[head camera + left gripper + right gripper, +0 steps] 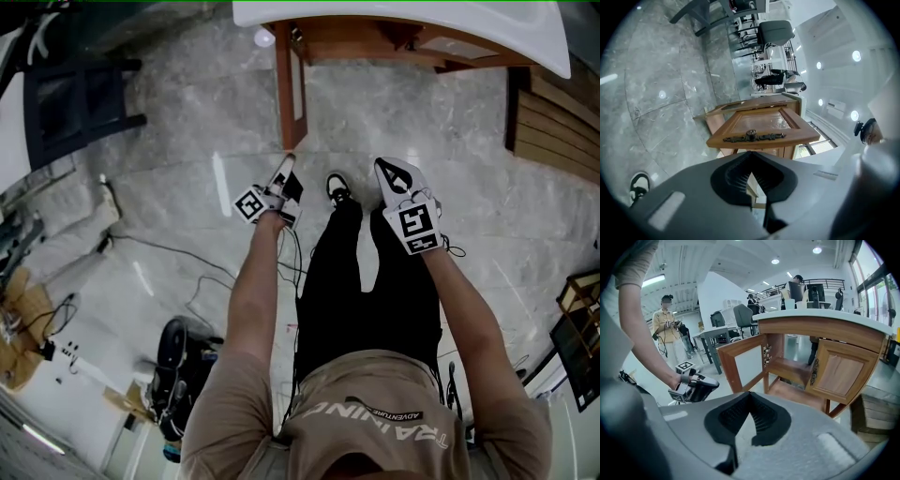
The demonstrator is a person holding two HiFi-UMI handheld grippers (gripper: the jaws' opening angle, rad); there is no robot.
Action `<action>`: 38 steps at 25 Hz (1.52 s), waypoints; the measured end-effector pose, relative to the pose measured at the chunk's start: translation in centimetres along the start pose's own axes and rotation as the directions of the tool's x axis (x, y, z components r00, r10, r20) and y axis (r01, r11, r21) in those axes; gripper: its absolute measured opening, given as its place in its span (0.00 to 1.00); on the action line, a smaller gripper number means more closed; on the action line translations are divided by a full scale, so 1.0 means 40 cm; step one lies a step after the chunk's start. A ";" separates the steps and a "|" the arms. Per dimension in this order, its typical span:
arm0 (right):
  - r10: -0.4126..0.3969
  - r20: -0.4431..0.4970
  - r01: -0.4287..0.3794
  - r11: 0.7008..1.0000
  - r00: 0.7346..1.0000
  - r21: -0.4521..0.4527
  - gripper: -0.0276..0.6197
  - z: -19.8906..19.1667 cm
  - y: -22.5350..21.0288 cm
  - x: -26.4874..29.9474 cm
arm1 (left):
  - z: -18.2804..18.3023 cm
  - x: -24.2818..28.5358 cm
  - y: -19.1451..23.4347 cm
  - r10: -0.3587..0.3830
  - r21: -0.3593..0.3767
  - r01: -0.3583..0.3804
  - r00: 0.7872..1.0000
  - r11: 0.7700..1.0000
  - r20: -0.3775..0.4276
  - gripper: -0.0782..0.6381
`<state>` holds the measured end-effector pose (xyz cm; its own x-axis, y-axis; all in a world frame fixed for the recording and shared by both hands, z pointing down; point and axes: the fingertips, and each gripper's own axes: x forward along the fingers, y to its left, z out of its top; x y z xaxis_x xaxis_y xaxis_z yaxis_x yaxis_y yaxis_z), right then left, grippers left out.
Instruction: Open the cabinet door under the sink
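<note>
The grey stone floor (pixel 169 122) fills most of the head view, and the wooden cabinet (pixel 820 329) stands at its far edge, under a white counter (pixel 403 23); no basin is visible from here. The left door (pixel 743 364) hangs wide open from the cabinet's left front corner, so the shelf inside shows, and the task looks almost done. The right door (pixel 841 373) seems only a little ajar. Both tools are held low before the cabinet, well apart from it. The left gripper (pixel 750 154) has its jaws together with nothing between them, and the right gripper (pixel 749 394) is the same, closed and empty. The dark metal handle (pixel 751 136) sits on the right door's free edge. If that door is next, closed jaws would only knock the handle, not take it. Also, a step forward could bump the open door's outer corner, and the cables (pixel 187 272) could catch a foot.
</note>
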<state>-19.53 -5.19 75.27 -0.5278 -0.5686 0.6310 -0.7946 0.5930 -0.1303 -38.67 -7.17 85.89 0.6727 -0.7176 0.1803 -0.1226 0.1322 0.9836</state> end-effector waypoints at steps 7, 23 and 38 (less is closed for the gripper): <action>-0.036 -0.015 0.037 0.997 0.999 0.064 0.05 -0.010 -0.022 -0.065 | -0.245 -0.043 0.004 0.227 0.285 -0.146 0.933 0.947 -0.279 0.13; -0.009 -0.033 0.011 0.996 0.999 0.087 0.05 0.036 -0.043 -0.299 | -0.450 0.119 -0.422 0.347 0.724 0.095 0.830 0.683 -0.436 0.13; -0.117 0.110 0.103 0.987 0.987 0.121 0.05 0.245 -0.152 -0.494 | -0.401 0.154 -0.830 0.359 0.921 0.113 0.897 0.374 -0.256 0.13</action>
<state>-7.22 -3.16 56.10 -0.4612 -0.6929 0.5542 -0.8753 0.4577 -0.1560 -18.76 -4.99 54.35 0.7466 -0.4214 0.5148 -0.6414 -0.6613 0.3889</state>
